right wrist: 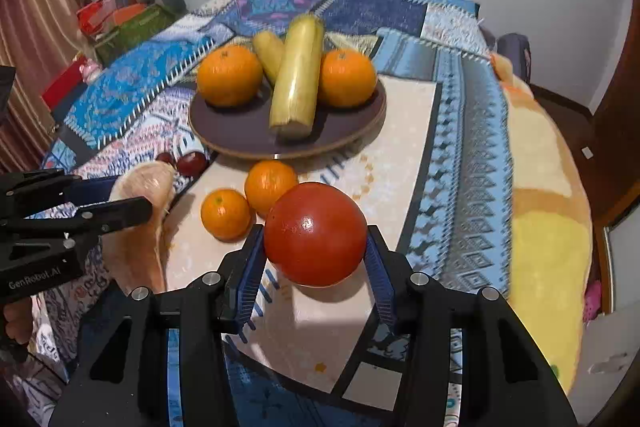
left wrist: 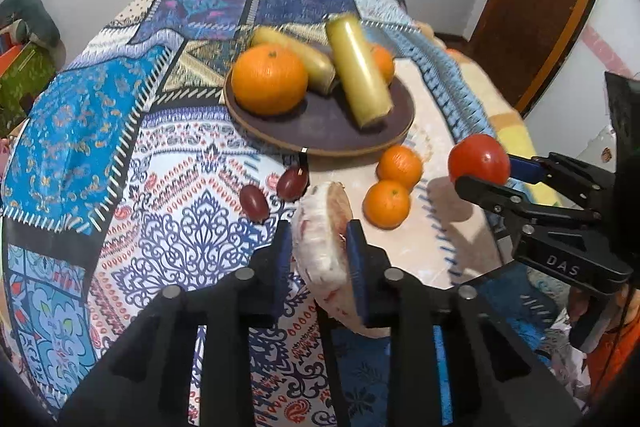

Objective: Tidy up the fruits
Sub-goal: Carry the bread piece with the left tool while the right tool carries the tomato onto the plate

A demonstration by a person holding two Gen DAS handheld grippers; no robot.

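My left gripper [left wrist: 320, 231] is shut on a pale pink peeled citrus segment [left wrist: 320, 255], held just off the patterned cloth; the right wrist view shows that segment [right wrist: 140, 187] at the left. My right gripper [right wrist: 314, 233] is shut on a red tomato [right wrist: 316, 233], which hangs over its shadow; the left wrist view shows this tomato [left wrist: 479, 159] at the right. Behind both lies a dark round plate [left wrist: 320, 131] with two oranges [left wrist: 269, 79] and two pale yellow cylindrical pieces [left wrist: 358, 71]. Two small oranges [left wrist: 400, 167] sit on the cloth in front of the plate.
Two dark red grapes [left wrist: 254, 201] lie on the cloth left of the small oranges. The cloth covers a bed whose edge drops away on the right [right wrist: 560, 227]. Bags and boxes [right wrist: 120, 19] are stacked at the far left by a curtain.
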